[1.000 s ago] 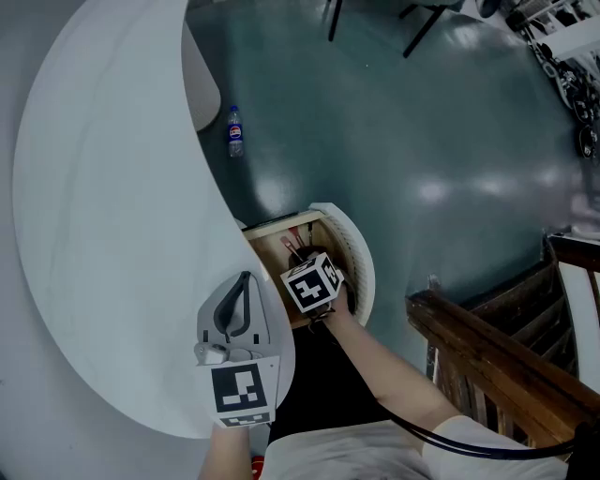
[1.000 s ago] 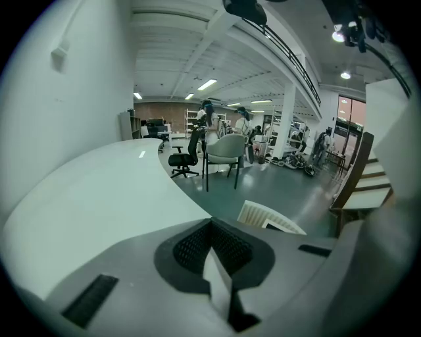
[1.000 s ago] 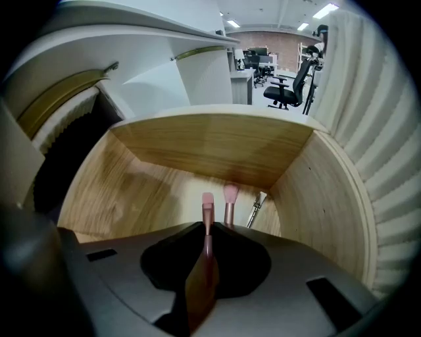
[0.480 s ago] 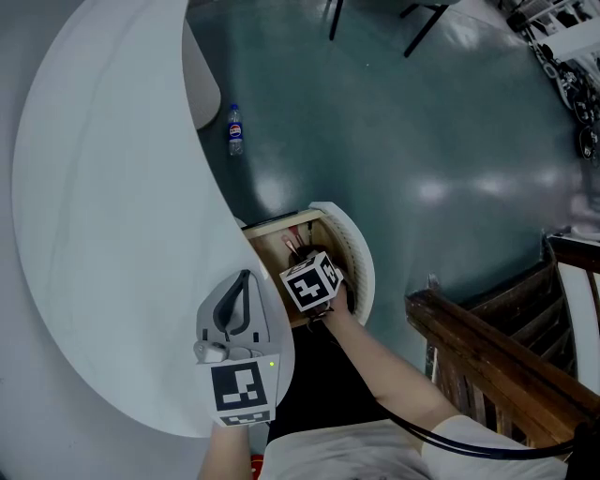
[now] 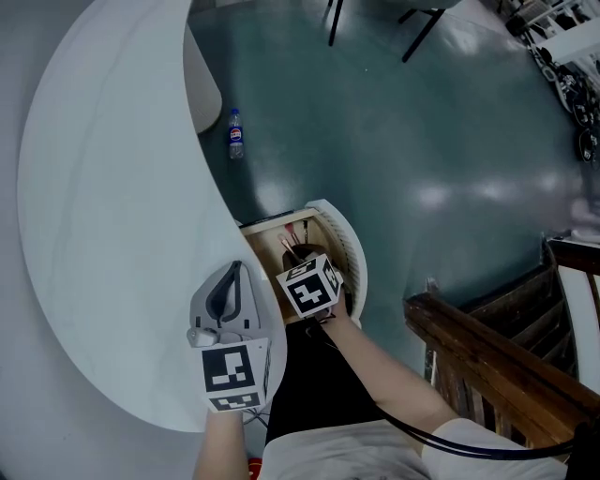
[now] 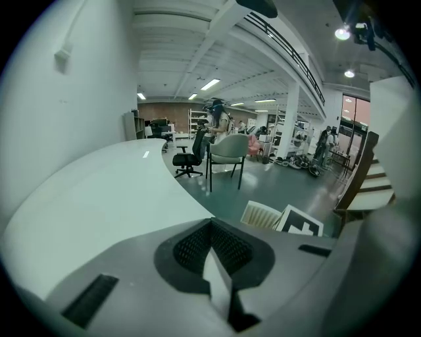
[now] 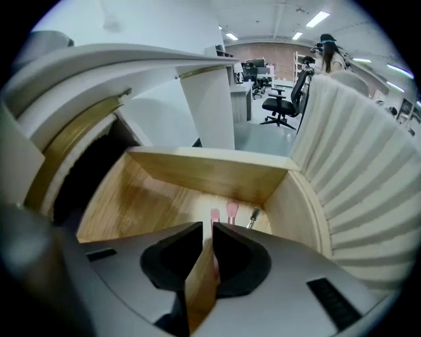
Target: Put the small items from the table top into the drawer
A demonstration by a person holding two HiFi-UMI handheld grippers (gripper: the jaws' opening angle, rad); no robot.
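Note:
The drawer (image 5: 352, 251) stands pulled out from under the curved white table (image 5: 112, 206), with its wooden inside (image 7: 210, 174) showing. My right gripper (image 5: 300, 259) reaches down into it under its marker cube. Its jaws (image 7: 207, 227) stand nearly together, pressed on the thin handle of a pink brush (image 7: 214, 215) that points toward the drawer's far wall. A second pink brush (image 7: 231, 210) and a metal-tipped tool (image 7: 253, 217) lie on the drawer floor beside it. My left gripper (image 5: 234, 272) rests on the table edge, shut and holding nothing (image 6: 210, 224).
A plastic bottle (image 5: 234, 133) lies on the green floor beyond the table. A wooden railing (image 5: 487, 361) runs at the right. Chair legs (image 5: 417, 28) show at the top. Far off stand a grey chair (image 6: 227, 148) and a black office chair (image 6: 187, 158).
My left gripper has shifted slightly left on the table edge. The right gripper has stayed in the drawer, its jaws unchanged.

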